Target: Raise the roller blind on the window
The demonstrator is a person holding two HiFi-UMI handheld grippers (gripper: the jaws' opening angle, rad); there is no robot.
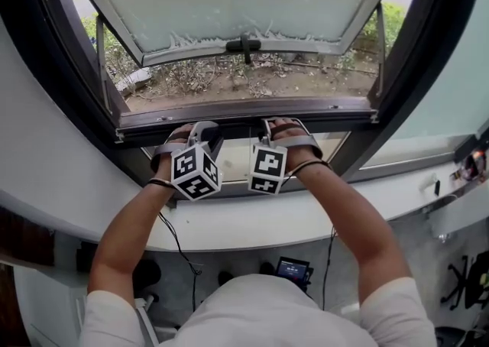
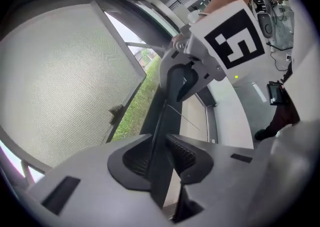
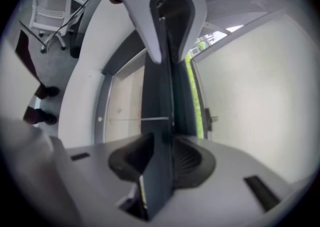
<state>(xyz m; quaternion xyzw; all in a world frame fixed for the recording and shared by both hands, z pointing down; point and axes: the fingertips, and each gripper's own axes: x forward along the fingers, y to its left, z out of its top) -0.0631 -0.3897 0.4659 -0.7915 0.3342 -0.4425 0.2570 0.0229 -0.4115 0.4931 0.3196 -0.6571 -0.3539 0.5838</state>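
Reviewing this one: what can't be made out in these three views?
Head view: jaws of left gripper and right gripper, covered by hands and marker cubes.
Gripper views: the dark bar they clamp runs out of sight behind the other gripper.
All views: the blind's roll, outside every frame.
Head view: small screen below the sill, too small to read.
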